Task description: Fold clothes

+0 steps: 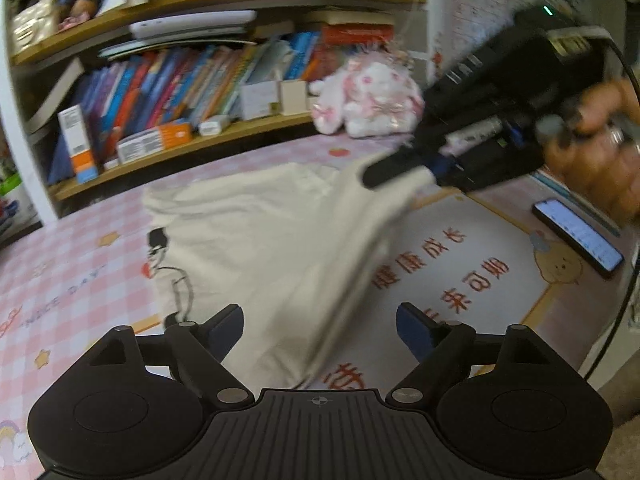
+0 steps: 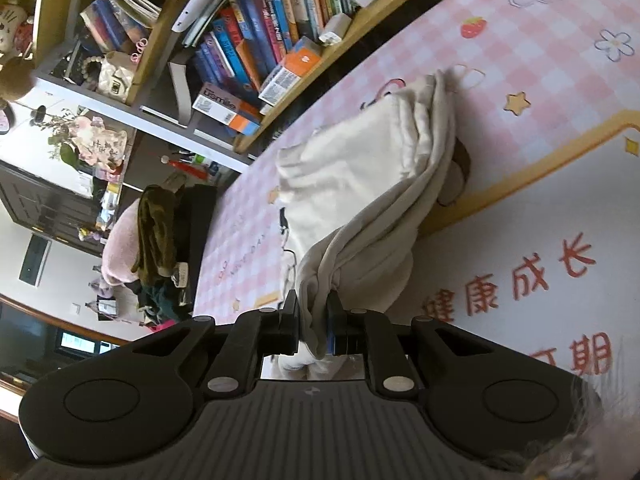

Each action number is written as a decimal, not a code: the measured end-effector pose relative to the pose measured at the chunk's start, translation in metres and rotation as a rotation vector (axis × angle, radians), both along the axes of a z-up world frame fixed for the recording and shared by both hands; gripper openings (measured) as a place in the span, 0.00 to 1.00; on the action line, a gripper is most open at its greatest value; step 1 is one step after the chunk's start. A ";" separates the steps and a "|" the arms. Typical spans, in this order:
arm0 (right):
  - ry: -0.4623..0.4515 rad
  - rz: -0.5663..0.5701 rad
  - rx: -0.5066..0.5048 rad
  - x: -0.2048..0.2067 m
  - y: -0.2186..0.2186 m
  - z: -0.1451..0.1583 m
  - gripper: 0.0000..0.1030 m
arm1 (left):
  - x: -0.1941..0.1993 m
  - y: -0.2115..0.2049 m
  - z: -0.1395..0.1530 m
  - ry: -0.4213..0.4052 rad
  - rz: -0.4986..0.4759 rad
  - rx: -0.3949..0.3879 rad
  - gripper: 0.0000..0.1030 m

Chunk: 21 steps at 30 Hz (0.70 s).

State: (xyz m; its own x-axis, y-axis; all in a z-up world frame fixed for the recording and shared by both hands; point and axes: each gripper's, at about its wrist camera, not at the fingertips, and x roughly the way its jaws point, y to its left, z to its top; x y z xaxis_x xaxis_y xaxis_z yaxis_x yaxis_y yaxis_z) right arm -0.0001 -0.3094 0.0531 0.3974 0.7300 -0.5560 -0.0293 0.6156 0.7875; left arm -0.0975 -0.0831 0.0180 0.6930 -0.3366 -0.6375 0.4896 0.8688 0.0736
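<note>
We have the cream garment [image 1: 256, 240] spread on the bench [image 1: 72, 280], a surface covered with a pink checked mat, with its printed cartoon figure facing up on the left side and one edge lifted off the surface. Our right tool [image 2: 313, 320] is clamped on a bunched edge of that garment, the cloth pinched between its two fingers and hanging in a slack ridge back down to the bench; from the left wrist view the same tool shows up high on the right with the fabric rising to it. Our left tool [image 1: 320, 320] stands wide apart and holds nothing, hovering low over the near edge of the cloth. A phone [image 1: 580, 236] lies on the bench to the right, apart from the cloth, and a plush toy [image 1: 368, 100] sits at the far edge by the bookshelf [image 1: 180, 92]. We judge that a fold is in hand, with the raised side being carried over the flat part. The next move, as we read it, calls for laying that edge down evenly, with the free tool steadying the cloth.
</note>
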 end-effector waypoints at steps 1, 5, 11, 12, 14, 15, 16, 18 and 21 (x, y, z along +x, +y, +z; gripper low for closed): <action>0.000 0.001 0.001 0.001 0.000 0.001 0.11 | 0.000 -0.004 -0.002 -0.002 -0.009 0.013 0.83; 0.008 -0.002 -0.002 0.001 0.001 0.002 0.11 | 0.005 -0.018 -0.013 -0.001 -0.008 0.092 0.83; 0.019 -0.011 -0.014 -0.004 -0.002 0.000 0.11 | 0.017 -0.028 -0.030 -0.023 0.043 0.256 0.81; 0.020 -0.009 -0.021 -0.005 -0.004 -0.001 0.11 | 0.017 -0.028 -0.030 -0.029 0.045 0.266 0.78; 0.013 -0.003 -0.050 -0.007 -0.006 -0.001 0.13 | 0.017 -0.026 -0.029 -0.035 0.048 0.269 0.75; 0.004 0.002 -0.071 -0.008 -0.007 -0.001 0.15 | 0.018 -0.024 -0.029 -0.033 0.051 0.266 0.74; -0.007 0.008 -0.095 -0.010 -0.008 0.000 0.17 | 0.018 -0.023 -0.028 -0.031 0.054 0.264 0.74; -0.035 0.024 -0.148 -0.014 -0.010 0.001 0.24 | 0.019 -0.021 -0.027 -0.030 0.056 0.258 0.74; -0.102 0.065 -0.251 -0.020 -0.010 0.007 0.45 | 0.018 -0.019 -0.026 -0.028 0.053 0.249 0.74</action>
State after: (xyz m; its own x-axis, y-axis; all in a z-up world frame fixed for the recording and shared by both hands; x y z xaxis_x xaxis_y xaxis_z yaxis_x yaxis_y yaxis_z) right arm -0.0203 -0.3197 0.0596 0.4174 0.6002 -0.6823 -0.1465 0.7855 0.6013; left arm -0.0790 -0.1018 -0.0083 0.7238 -0.1348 -0.6767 0.4390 0.8466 0.3009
